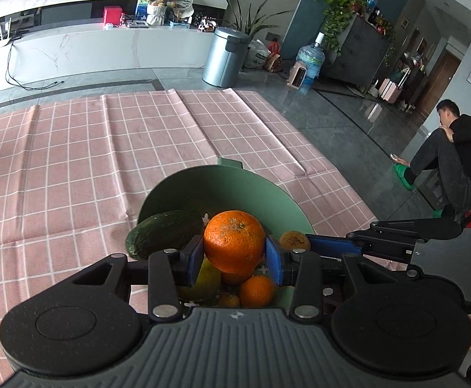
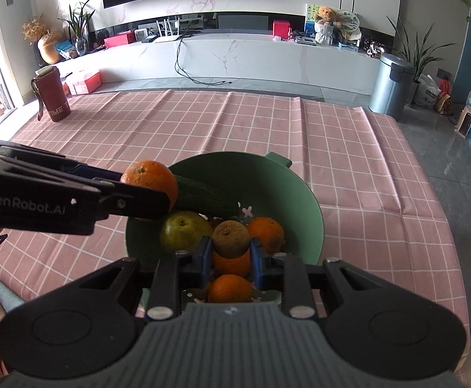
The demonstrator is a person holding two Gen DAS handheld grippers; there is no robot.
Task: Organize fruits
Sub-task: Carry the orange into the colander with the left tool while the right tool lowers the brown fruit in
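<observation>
The left gripper [image 1: 234, 252] clamps a large orange [image 1: 234, 241] at lower centre, over the green bowl [image 1: 235, 187]. The right gripper [image 2: 231, 253] pinches a brown fruit [image 2: 231, 238] above that bowl, which holds a cucumber [image 2: 203, 199], a green pear [image 2: 183, 231] and small oranges [image 2: 229, 288]. "GenRobot.AI" reads at left; a red bottle [image 2: 53, 93] upper left shows "TIME".

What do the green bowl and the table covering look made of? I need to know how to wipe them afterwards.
The green bowl looks like matte plastic or melamine: even colour, soft dull sheen, a moulded tab handle on the rim. It could be another composite.

The pink checked tablecloth looks like a thin wipeable sheet, perhaps vinyl or coated fabric: sharp fold creases stand up across it and it shines faintly.
</observation>
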